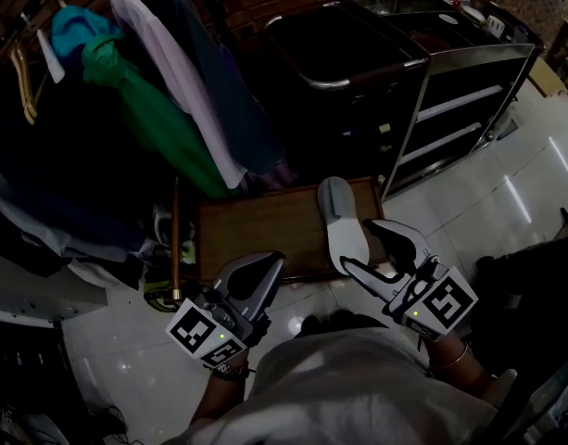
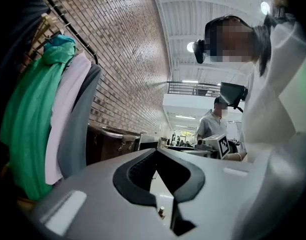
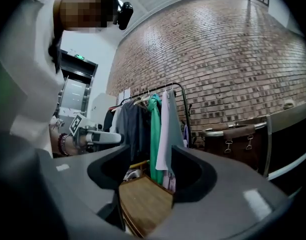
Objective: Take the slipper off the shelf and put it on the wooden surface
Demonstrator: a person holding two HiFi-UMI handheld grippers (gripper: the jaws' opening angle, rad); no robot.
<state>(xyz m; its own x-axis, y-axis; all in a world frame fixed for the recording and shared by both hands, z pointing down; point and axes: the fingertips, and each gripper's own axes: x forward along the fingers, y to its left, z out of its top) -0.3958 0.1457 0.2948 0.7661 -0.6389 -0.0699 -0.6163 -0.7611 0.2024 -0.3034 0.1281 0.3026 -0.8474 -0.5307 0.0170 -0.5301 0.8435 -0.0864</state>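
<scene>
**A:** Start at the right tool [image 1: 359, 245]. What is it doing?

**B:** Its jaws are spread, with nothing between them. Its own view looks straight through the gap onto bare wood and hanging clothes [image 1: 186, 82]. From the head view, the slipper [image 1: 337, 219] lies just beside the nearer jaw. I cannot tell whether it brushes that jaw.

**A:** And the slipper itself?

**B:** It lies flat on the table [image 1: 256, 232], along the right edge, with one end pointing back toward the person. The shelf [image 1: 455, 109] stands apart to the right. By my judgement the placing is done and only the withdrawal is left.

**A:** Why keep the jaws wide so close to it?

**B:** My guess is that a wide spread lets the tool back off without catching the slipper. (It lies near the table's edge, so a snag could tip it onto the floor [image 1: 506, 202].)

**A:** And the left tool [image 2: 155, 154]?

**B:** Its jaws are pressed together and hold nothing. It hangs low near the table's near left corner, probably parked out of the way, since one slipper needs only one tool.

**A:** What is farther out?

**B:** The clothes hang over the table's left side, with a green garment [image 1: 140, 100] among them. The brick wall [image 3: 217, 49] is behind.
</scene>
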